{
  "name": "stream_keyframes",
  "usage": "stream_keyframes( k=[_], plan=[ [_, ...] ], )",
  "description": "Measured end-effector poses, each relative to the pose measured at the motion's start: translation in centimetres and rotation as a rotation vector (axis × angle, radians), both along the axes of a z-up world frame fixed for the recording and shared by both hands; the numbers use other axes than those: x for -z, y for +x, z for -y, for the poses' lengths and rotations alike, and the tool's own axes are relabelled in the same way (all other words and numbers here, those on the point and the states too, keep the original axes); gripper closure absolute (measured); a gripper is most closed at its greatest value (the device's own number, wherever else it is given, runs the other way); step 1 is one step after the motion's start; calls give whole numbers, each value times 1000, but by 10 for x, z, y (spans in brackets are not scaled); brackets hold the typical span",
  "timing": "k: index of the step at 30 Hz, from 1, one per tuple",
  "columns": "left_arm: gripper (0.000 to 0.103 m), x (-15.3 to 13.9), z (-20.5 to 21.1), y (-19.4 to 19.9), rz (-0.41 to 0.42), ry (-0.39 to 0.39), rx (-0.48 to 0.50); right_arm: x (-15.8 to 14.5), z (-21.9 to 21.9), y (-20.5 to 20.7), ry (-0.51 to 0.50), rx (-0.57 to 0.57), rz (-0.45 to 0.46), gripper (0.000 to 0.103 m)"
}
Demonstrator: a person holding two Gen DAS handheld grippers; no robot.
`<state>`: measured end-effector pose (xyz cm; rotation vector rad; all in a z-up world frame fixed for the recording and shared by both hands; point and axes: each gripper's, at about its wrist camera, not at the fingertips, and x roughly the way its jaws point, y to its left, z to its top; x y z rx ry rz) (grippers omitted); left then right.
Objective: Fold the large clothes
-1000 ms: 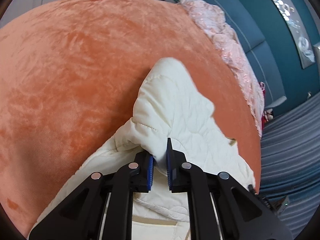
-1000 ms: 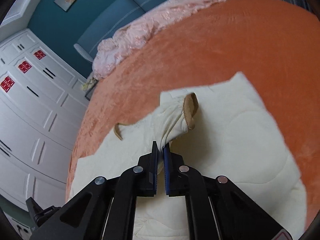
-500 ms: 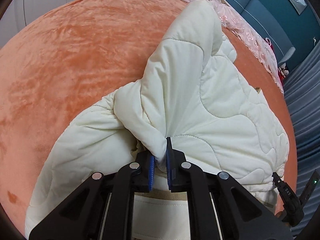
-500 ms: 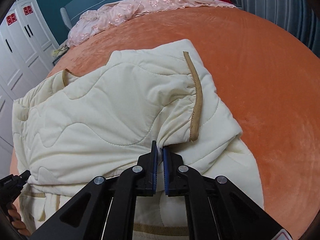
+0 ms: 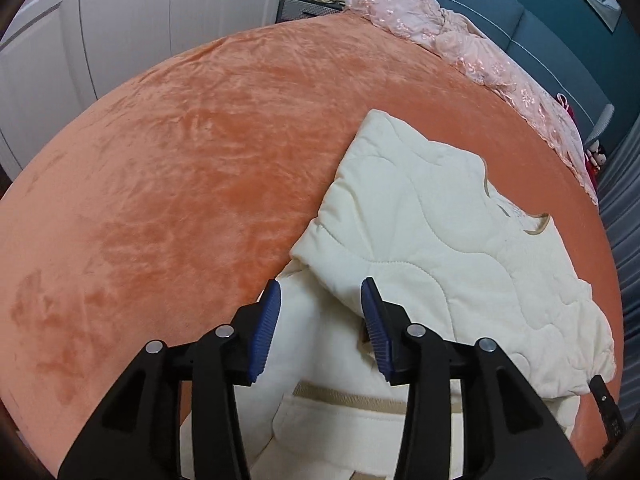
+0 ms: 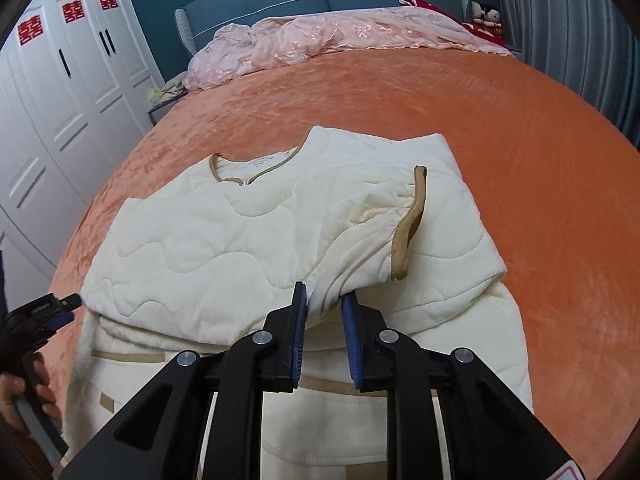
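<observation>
The cream quilted jacket (image 6: pixel 256 240) with tan trim lay folded on the orange velvety bed (image 5: pixel 180 168), no longer lifted, as left tongs (image 5: pixel 320 300) and right tongs (image 6: pixel 324 300) were opening, releasing its puffy folds.

The cream quilted jacket (image 6: pixel 248 240) runs under both grippers; its lower hem is cut off by the bottom edge in each view. Neck label print (image 6: pixel 260 162): too small to read. The hand (image 6: pixel 16 396) at the left edge is mostly cropped.
</observation>
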<state>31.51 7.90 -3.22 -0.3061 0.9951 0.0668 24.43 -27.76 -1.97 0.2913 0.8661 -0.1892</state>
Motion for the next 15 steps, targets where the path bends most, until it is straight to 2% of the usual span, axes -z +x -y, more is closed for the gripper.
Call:
stream_keyframes(
  k=[2, 4, 6, 9, 11, 12, 13, 15],
  plan=[
    [63, -13, 1, -12, 30, 32, -10, -2, -1, -3, -29, 38, -15, 83],
    [63, -24, 12, -15, 64, 61, 28, -9, 2, -11, -9, 91, -3, 80],
    [63, -27, 29, -8, 72, 98, 101, -23, 0, -20, -21, 143, 47, 72],
    [63, -24, 58, 2, 76, 116, 175, -52, -4, -32, -143, 202, 150, 58],
    [63, -16, 72, 6, 61, 108, 206, -64, -3, -30, -127, 183, 173, 57],
    [63, -11, 78, 8, 51, 106, 216, -61, -6, -20, -88, 113, 137, 64],
    [63, -5, 84, 9, 40, 107, 227, -53, -14, -7, -64, 29, 81, 81],
    [63, 5, 95, 9, 23, 118, 238, -30, -32, 12, -31, -76, 11, 98]
  ],
)
